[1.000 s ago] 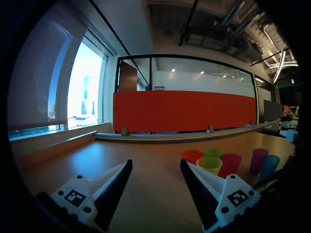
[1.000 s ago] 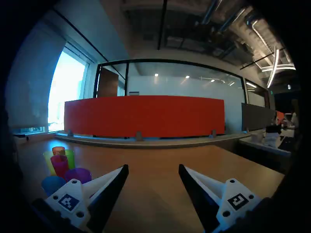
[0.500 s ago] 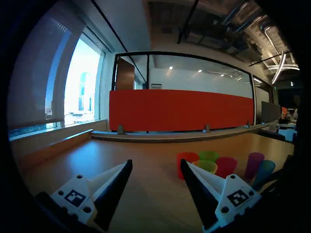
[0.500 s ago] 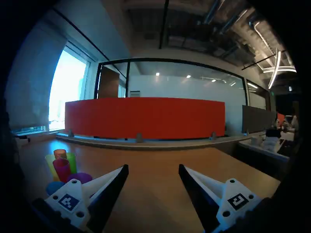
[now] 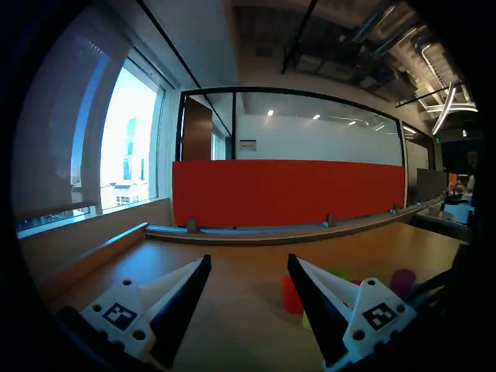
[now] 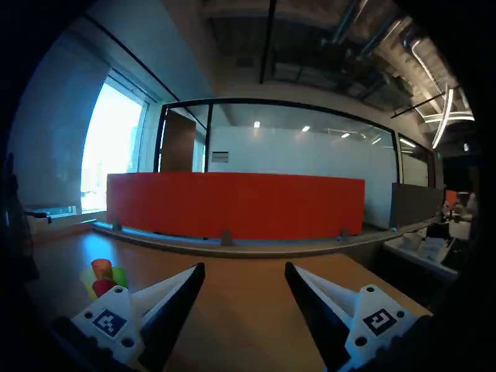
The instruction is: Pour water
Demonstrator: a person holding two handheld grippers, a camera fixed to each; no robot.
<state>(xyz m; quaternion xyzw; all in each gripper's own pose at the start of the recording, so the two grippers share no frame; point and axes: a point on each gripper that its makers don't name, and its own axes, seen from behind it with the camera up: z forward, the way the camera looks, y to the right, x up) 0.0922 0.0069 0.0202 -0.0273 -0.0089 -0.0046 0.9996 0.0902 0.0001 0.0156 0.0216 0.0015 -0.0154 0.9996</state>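
Both left tongs (image 5: 248, 257) and right tongs (image 6: 244, 265) gape empty; clustered cups (image 5: 290, 296) stand upright, axes vertical.

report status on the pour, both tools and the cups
Left tool open, empty. Right tool open, empty. Cups grouped on the table, none gripped, partly hidden behind left tool. No obstruction seen.
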